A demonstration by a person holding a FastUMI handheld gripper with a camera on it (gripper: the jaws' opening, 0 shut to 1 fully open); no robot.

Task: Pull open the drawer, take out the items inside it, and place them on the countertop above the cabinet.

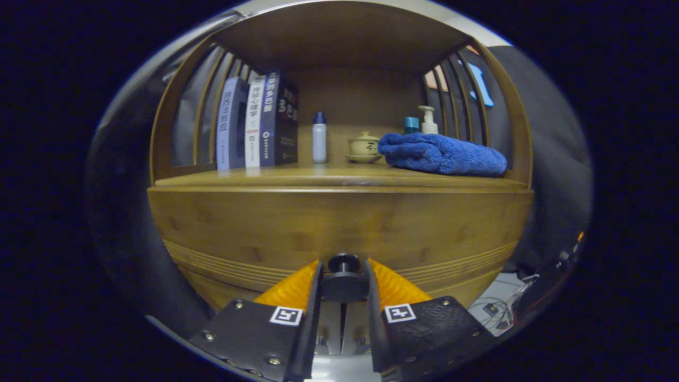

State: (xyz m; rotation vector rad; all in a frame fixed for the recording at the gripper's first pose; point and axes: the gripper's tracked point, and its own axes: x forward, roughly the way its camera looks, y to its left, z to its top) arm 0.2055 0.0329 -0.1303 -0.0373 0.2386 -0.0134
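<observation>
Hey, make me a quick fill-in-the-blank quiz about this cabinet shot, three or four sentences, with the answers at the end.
1. The gripper has its fingers on either side of the drawer's round black ____.
2. The folded towel on the countertop is ____ in colour.
3. The books stand ____ beside the white bottle.
4. The drawer is not yet ____.

Answers: knob; blue; upright; open

Gripper [343, 276]: orange ribbed fingers [289, 289], black mounts with black-white square markers, closed on black knob [343, 263] of honey-brown wood-grain drawer [339, 228]; blue towel [443, 154] at 1 o'clock, white blue-capped bottle [319, 138] at 12.
</observation>
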